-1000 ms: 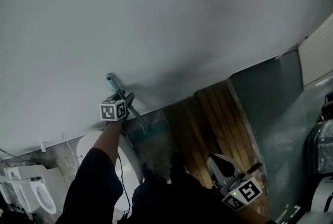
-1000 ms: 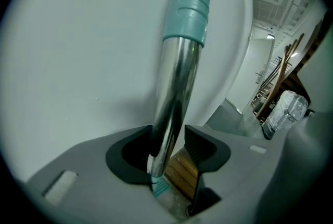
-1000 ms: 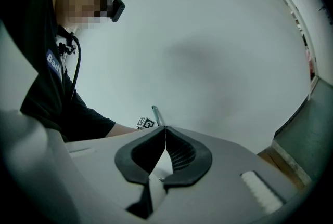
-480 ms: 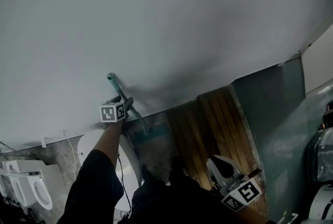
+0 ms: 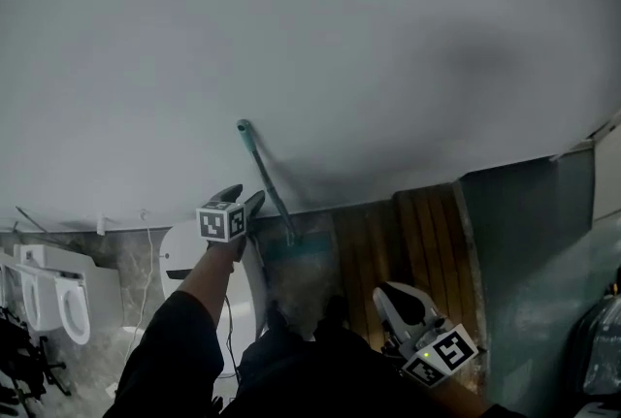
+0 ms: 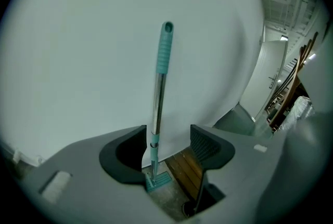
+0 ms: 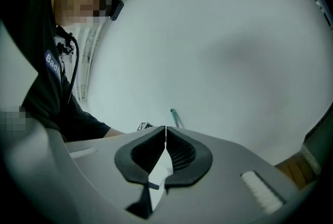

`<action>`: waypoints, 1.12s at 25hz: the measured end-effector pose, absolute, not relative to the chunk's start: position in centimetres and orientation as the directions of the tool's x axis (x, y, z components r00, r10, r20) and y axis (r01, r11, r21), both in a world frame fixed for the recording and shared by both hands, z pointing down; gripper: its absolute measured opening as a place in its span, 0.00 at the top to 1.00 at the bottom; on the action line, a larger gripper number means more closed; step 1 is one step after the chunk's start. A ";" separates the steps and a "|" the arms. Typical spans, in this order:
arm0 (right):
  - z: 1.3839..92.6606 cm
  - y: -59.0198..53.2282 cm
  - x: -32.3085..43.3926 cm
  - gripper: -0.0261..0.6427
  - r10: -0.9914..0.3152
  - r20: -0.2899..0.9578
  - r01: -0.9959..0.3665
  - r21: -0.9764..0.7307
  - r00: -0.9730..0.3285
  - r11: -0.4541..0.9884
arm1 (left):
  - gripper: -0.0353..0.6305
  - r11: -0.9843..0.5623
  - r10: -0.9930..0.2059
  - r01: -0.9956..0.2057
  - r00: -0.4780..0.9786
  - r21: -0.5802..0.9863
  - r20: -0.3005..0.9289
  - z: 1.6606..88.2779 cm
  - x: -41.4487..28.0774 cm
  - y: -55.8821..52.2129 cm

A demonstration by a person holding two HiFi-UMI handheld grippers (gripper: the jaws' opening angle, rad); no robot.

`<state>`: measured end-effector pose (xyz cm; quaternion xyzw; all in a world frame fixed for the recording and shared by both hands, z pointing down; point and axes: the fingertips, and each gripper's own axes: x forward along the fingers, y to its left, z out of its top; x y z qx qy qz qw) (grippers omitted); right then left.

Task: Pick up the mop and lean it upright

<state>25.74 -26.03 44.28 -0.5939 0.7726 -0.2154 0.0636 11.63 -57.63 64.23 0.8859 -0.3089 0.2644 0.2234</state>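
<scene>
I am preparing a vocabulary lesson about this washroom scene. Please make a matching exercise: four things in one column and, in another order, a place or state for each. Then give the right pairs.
Things
1. mop
2. left hand-held gripper
3. right hand-held gripper
4. urinal

Places or states
A. jaws together, empty
B. leans upright against the white wall
C. jaws apart, gripping nothing
D. mounted at the far left of the head view

Pairs: 1-B, 2-C, 3-A, 4-D.

Note: the left hand-held gripper's jaws have just been opening. The mop's handle shows beyond their gap, untouched.
</scene>
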 end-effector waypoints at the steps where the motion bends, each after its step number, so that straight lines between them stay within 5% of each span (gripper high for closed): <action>1: 44.4 -26.3 25.6 0.94 -0.939 0.148 -0.880 -0.418 -0.311 0.225 | 0.52 -0.710 -0.446 -0.669 0.670 0.222 0.593 63.2 11.4 -56.9; 13: 42.0 -26.7 18.8 0.94 -0.864 0.045 -0.800 -0.404 -0.501 0.443 | 0.58 -0.780 -0.521 -0.608 0.763 0.150 0.381 52.2 8.2 -44.9; 28: 41.5 -18.4 3.9 0.94 -0.915 0.106 -0.885 -0.318 -0.390 0.340 | 0.66 -0.869 -0.456 -0.471 0.881 0.150 0.121 45.7 -6.1 -27.8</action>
